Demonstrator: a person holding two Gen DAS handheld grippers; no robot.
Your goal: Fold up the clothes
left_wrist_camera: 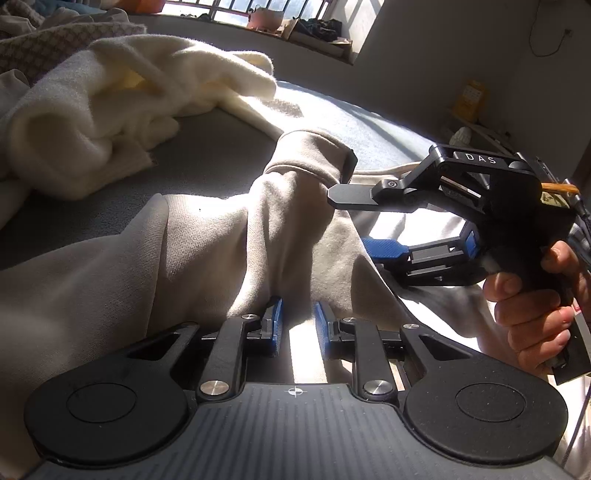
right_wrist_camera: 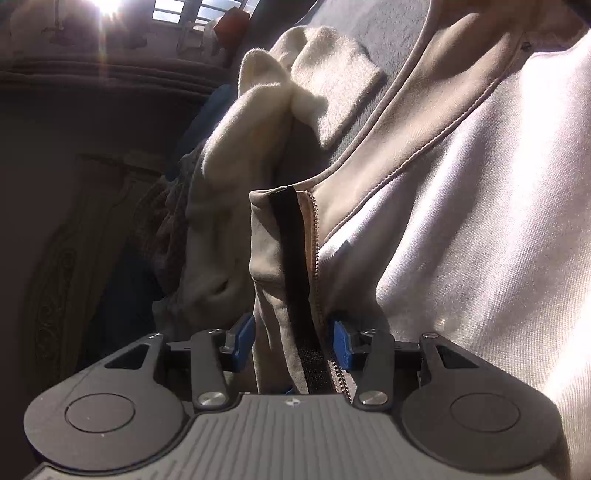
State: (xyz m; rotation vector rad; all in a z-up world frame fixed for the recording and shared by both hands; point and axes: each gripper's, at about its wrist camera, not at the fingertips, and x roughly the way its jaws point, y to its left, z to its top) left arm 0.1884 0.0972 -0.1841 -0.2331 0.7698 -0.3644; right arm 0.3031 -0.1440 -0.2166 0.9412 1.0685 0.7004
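Both claws grip a beige hoodie (left_wrist_camera: 207,236) on the bed (left_wrist_camera: 207,155).
Left claw (left_wrist_camera: 298,325) pinches a sleeve; right claw (right_wrist_camera: 293,343) clamps the zipper edge (right_wrist_camera: 316,236). Soft, limp; hold seams.

- The hoodie (left_wrist_camera: 207,240) was beige, with a black strip (right_wrist_camera: 295,266) beside its zipper.
- The fleece garment (left_wrist_camera: 110,110) was cream.
- The bed cover (left_wrist_camera: 207,162) was grey.
- The gripper pads (left_wrist_camera: 276,317) were blue.

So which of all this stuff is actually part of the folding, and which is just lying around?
In the job:
- beige zip-up garment, its zipper edge between the right gripper's pads
- left gripper, closing on a fold of it
- right gripper

Lying about:
- cream fleece garment, crumpled on the grey bed sheet
- pink basket on the windowsill
- yellow box
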